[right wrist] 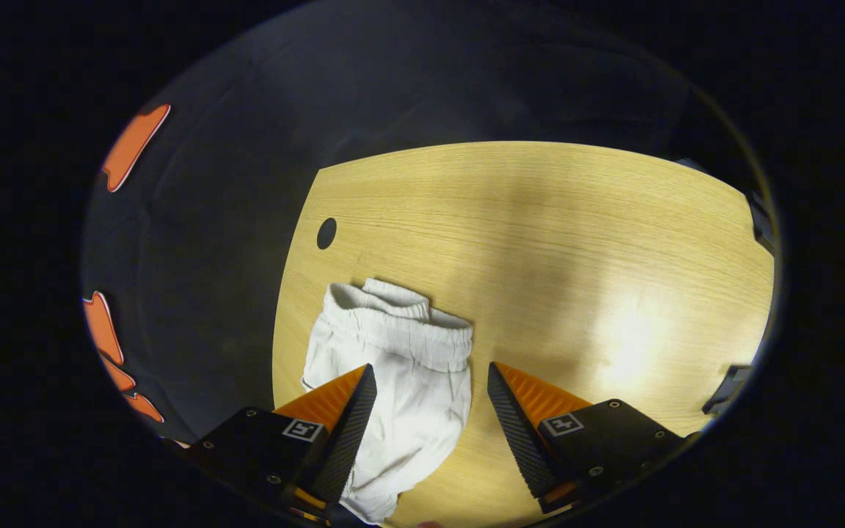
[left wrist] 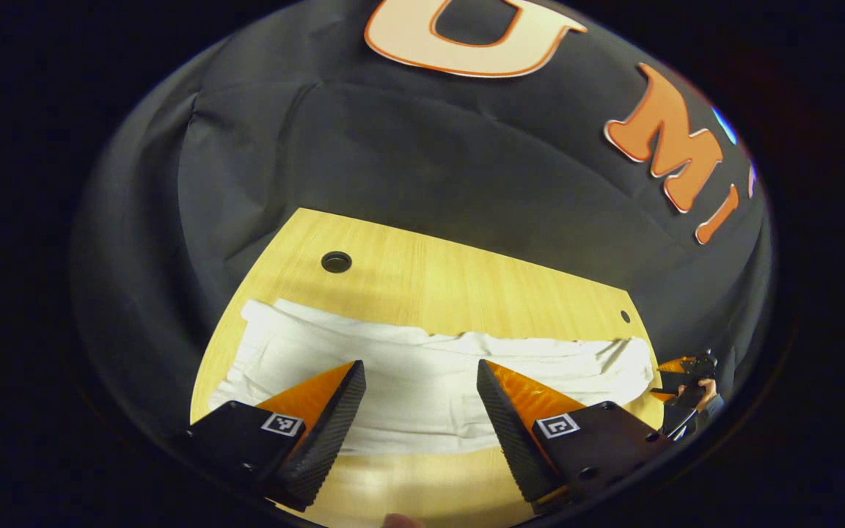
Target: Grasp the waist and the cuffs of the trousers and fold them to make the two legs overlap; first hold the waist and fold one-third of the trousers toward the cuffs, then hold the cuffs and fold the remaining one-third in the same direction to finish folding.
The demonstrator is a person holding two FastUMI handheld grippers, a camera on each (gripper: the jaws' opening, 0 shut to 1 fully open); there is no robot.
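Observation:
White trousers (left wrist: 422, 381) lie flat across a wooden table (left wrist: 466, 279), stretched left to right in the left gripper view. My left gripper (left wrist: 419, 381) hovers open above their middle, touching nothing. In the right gripper view the trousers (right wrist: 400, 367) run away from me, with the elastic waist (right wrist: 400, 323) at the far end. My right gripper (right wrist: 430, 385) is open above the cloth near its right edge, with nothing held. The right gripper and the hand holding it (left wrist: 690, 385) also appear small at the trousers' right end in the left gripper view.
The table has a round cable hole (left wrist: 336, 262) near its far left corner and a smaller hole (left wrist: 625, 316) at the far right. Black cloth walls close in behind and beside the table. Bare wood (right wrist: 576, 257) stretches to the right of the trousers.

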